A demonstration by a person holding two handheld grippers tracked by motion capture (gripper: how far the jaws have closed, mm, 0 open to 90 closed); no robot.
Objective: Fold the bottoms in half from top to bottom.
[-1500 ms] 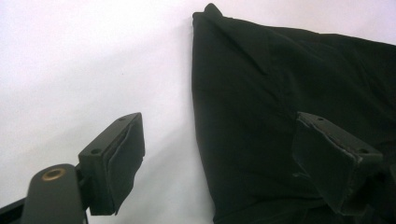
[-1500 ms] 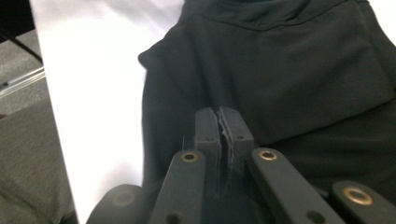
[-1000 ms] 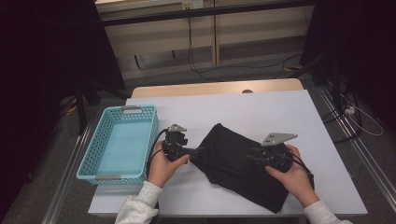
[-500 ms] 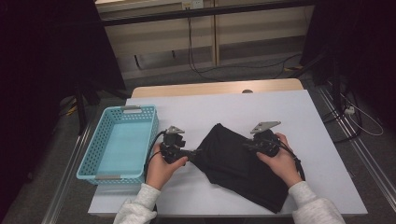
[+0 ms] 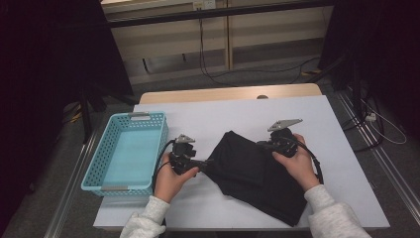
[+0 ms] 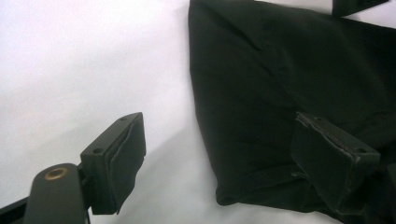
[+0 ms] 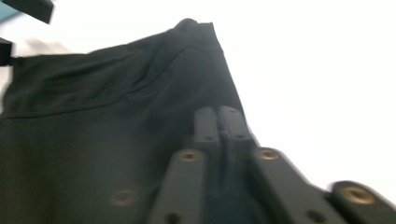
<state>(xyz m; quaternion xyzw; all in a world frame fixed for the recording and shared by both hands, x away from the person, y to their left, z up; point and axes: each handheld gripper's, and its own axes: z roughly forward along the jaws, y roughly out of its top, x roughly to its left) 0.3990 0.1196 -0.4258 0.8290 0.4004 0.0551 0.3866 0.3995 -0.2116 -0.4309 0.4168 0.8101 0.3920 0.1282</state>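
A black cloth (image 5: 252, 173) lies crumpled on the white table (image 5: 223, 114), its near end reaching toward the front edge. My left gripper (image 5: 205, 162) stands open at the cloth's left corner. In the left gripper view (image 6: 224, 158) one jaw is over bare table and the other lies over the cloth (image 6: 280, 70), with the corner between them and not pinched. My right gripper (image 5: 262, 144) is at the cloth's far right edge. Its jaws have just been closing and now stand together (image 7: 219, 116) with a fold of the cloth (image 7: 116, 116) between them.
A light blue plastic basket (image 5: 148, 119) stands empty at the table's left side, close to my left hand. Bare white table lies beyond the cloth and to its right. Cables run over the floor behind the table.
My right hand has moved away from the person and a little left along the cloth's right edge. The left hand and gripper have stayed put.
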